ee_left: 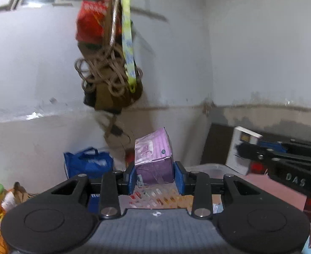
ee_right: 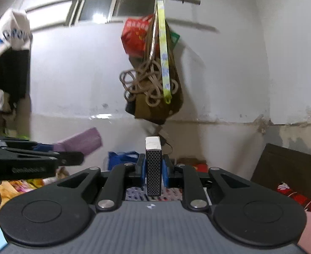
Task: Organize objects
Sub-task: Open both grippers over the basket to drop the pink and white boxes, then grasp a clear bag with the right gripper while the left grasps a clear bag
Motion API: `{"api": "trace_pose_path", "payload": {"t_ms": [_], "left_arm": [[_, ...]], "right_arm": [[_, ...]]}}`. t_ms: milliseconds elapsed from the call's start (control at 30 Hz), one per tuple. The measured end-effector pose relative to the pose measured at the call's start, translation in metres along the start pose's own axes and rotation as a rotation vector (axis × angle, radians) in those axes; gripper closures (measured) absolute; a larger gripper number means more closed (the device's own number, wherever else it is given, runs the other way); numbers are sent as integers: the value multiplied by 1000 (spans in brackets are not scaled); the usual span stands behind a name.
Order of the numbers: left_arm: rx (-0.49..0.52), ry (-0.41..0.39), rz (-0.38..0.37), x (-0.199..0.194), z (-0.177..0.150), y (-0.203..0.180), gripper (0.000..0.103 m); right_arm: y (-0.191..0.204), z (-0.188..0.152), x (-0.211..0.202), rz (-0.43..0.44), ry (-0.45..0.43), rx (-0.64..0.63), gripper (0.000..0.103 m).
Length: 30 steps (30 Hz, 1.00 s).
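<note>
The purple carton (ee_left: pixel 154 158) rides above the cluttered surface, pinched across its lower sides by the left hand-held gripper (ee_left: pixel 154 176); it looks light, with cardboard walls that could dent under pressure. The right hand-held gripper (ee_right: pixel 153 170) clamps the narrow box (ee_right: pixel 153 165) upright by its broad faces; stiff, light, likely to pivot.

Purple striped box (ee_left: pixel 153 158); white-topped box (ee_right: pixel 153 165) with black honeycomb-dotted side; blue pads (ee_left: pixel 179 177) on black gripper; red bag (ee_right: pixel 135 37); yellow-blue patterned strap (ee_right: pixel 163 57); tan rope (ee_left: pixel 104 72); blue bag (ee_left: pixel 87 162).
</note>
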State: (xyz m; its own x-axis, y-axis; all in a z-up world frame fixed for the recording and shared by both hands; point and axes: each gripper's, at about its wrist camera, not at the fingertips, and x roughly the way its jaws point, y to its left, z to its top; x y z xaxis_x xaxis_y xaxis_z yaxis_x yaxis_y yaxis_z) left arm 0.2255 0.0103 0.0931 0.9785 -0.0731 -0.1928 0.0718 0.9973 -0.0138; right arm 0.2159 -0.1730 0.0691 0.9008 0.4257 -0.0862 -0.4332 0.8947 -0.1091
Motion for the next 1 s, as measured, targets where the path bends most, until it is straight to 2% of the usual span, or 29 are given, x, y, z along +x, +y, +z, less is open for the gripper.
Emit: {"api": "trace_pose_path", "payload": {"t_ms": [33, 67, 100, 133, 200, 267, 367, 400, 500, 600, 700, 800, 1000], "left_arm": [[8, 15, -5, 10, -3, -1, 58], [23, 41, -8, 20, -5, -3, 45], [19, 64, 0, 29, -10, -2, 38], [9, 67, 8, 33, -14, -1, 37], [-19, 74, 5, 30, -21, 7, 37], [-38, 58, -1, 15, -27, 13, 37], [-45, 10, 23, -20, -42, 18, 23], [-48, 5, 22, -33, -51, 20, 21], [-53, 19, 14, -65, -87, 20, 21], [-32, 62, 53, -82, -124, 17, 21], [-66, 93, 64, -93, -149, 22, 21], [-87, 114, 40, -99, -165, 21, 21], [-71, 150, 35, -95, -178, 16, 21]], "right_arm": [[0, -2, 6, 14, 12, -7, 72], [-1, -5, 12, 19, 26, -9, 47], [0, -8, 14, 8, 19, -14, 34], [1, -13, 12, -12, 9, -25, 16], [1, -19, 8, -29, 18, -34, 12], [-3, -27, -7, -20, 16, 3, 0], [-8, -45, -38, -14, -2, 81, 0], [-7, -53, -50, -2, -1, 105, 0], [1, -87, -88, 19, 10, 165, 0], [11, -116, -118, 59, 6, 219, 1], [19, -135, -135, 35, 15, 219, 4], [27, -141, -136, 74, 45, 223, 9], [51, -144, -108, 152, 106, 143, 34]]}}
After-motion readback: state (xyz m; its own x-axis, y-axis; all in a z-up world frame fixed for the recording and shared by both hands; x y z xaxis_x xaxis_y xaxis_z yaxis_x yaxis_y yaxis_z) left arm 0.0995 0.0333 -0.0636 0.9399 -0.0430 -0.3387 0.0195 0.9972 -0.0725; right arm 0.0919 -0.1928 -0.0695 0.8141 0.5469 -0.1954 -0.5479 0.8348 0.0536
